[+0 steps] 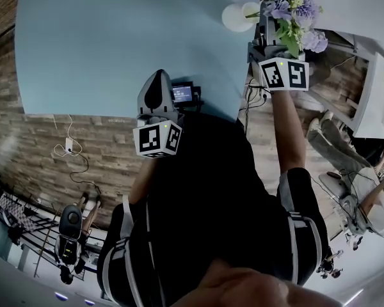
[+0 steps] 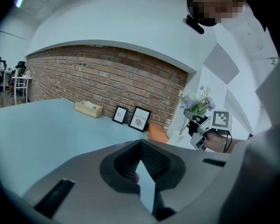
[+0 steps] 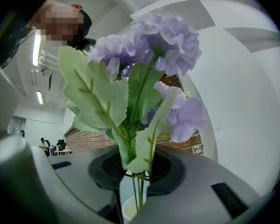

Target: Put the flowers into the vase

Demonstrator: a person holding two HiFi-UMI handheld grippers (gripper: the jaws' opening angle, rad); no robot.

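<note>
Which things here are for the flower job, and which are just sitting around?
For the job:
- flowers, held in the right gripper
- white vase, just under the stems

Just lying about:
- tissue box
- two picture frames
- orange object

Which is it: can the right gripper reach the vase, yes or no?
Probably yes: the right gripper, shut on the flowers, hangs just over the vase, with only their stems between.
</note>
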